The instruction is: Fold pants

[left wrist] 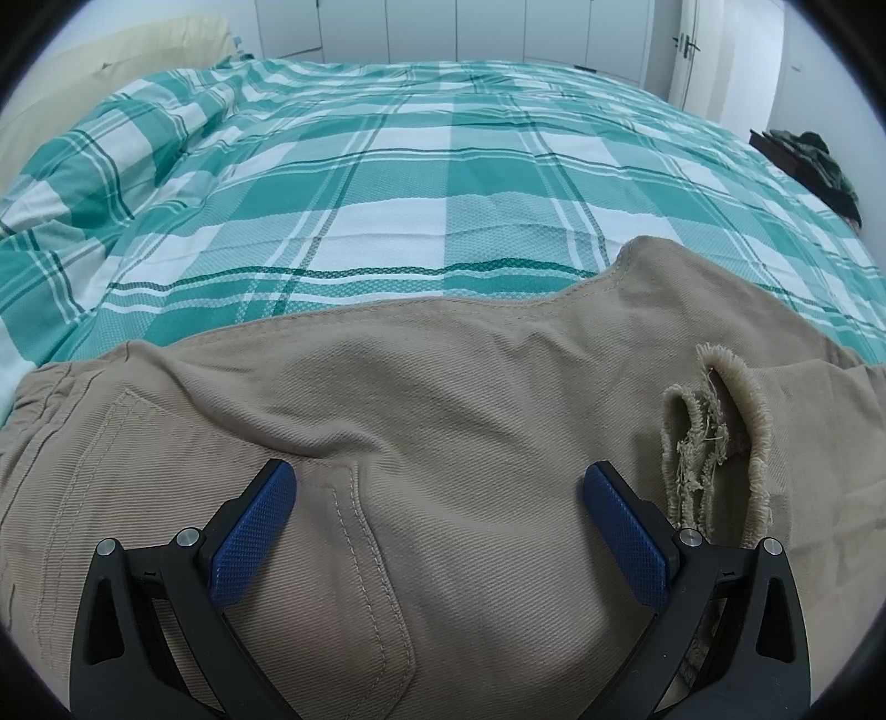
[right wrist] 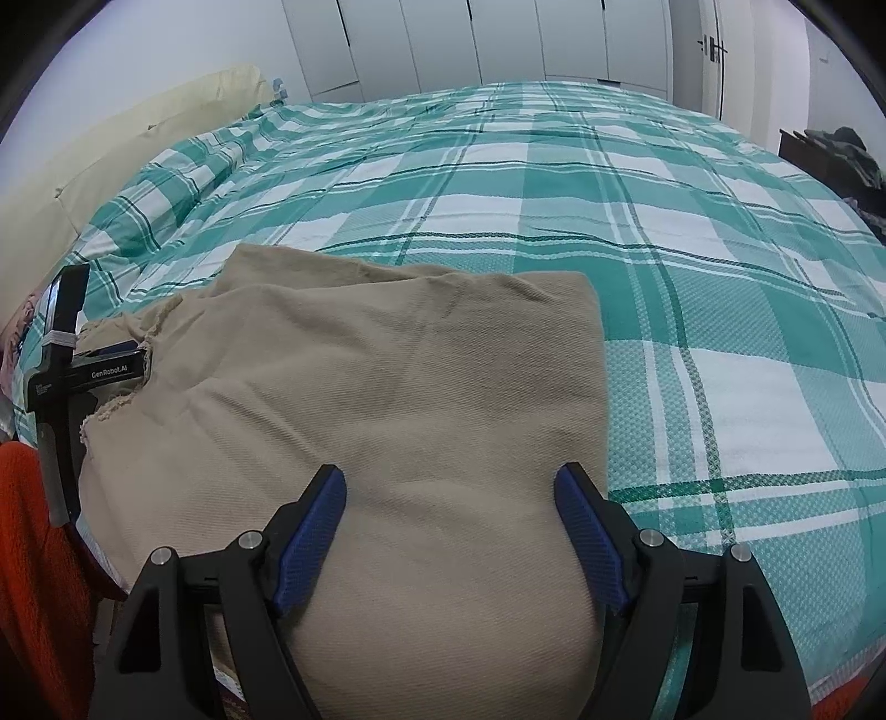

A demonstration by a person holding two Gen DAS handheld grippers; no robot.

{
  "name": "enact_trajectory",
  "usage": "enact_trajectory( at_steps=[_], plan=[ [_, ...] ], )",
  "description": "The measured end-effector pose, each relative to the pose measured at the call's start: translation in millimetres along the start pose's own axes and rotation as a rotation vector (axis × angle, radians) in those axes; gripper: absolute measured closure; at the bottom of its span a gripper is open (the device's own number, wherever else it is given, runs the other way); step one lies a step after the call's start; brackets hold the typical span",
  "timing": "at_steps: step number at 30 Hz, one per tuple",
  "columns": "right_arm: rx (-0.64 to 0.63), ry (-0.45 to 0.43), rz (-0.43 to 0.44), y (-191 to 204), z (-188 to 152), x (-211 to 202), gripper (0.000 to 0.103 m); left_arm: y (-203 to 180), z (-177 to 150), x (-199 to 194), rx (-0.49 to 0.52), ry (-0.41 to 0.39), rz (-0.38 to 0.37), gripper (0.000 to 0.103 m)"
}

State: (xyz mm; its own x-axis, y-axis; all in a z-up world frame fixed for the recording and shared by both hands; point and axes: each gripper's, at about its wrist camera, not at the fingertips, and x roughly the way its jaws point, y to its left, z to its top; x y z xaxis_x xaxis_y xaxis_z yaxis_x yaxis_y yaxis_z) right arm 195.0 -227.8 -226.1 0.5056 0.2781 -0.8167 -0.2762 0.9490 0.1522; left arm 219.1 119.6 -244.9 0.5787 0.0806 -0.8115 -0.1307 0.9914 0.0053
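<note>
Tan pants (left wrist: 443, 387) lie folded on the bed near its front edge, seat pocket up. Frayed leg hems (left wrist: 720, 443) rest on top at the right in the left wrist view. My left gripper (left wrist: 440, 479) is open and empty, its fingers spread just above the pocket area. In the right wrist view the pants (right wrist: 398, 376) show as a folded stack with a straight right edge. My right gripper (right wrist: 449, 487) is open and empty over that stack's near end. The left gripper's body (right wrist: 83, 371) shows at the stack's left end.
The bed has a teal and white plaid cover (left wrist: 443, 166), bunched at the left (left wrist: 138, 138). A cream headboard (right wrist: 111, 166) is at the far left. White wardrobe doors (right wrist: 498, 39) stand behind. Dark clothes on furniture (left wrist: 814, 160) lie at the right. An orange cloth (right wrist: 33, 554) is at lower left.
</note>
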Motion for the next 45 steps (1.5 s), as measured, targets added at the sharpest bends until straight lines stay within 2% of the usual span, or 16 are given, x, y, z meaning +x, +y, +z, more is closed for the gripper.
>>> enact_trajectory(
  at_steps=[45],
  plan=[
    [-0.004, -0.006, -0.001, 2.2, -2.0, 0.5, 0.022, -0.9, -1.1, 0.3, 0.0, -0.002, 0.002, 0.0]
  ],
)
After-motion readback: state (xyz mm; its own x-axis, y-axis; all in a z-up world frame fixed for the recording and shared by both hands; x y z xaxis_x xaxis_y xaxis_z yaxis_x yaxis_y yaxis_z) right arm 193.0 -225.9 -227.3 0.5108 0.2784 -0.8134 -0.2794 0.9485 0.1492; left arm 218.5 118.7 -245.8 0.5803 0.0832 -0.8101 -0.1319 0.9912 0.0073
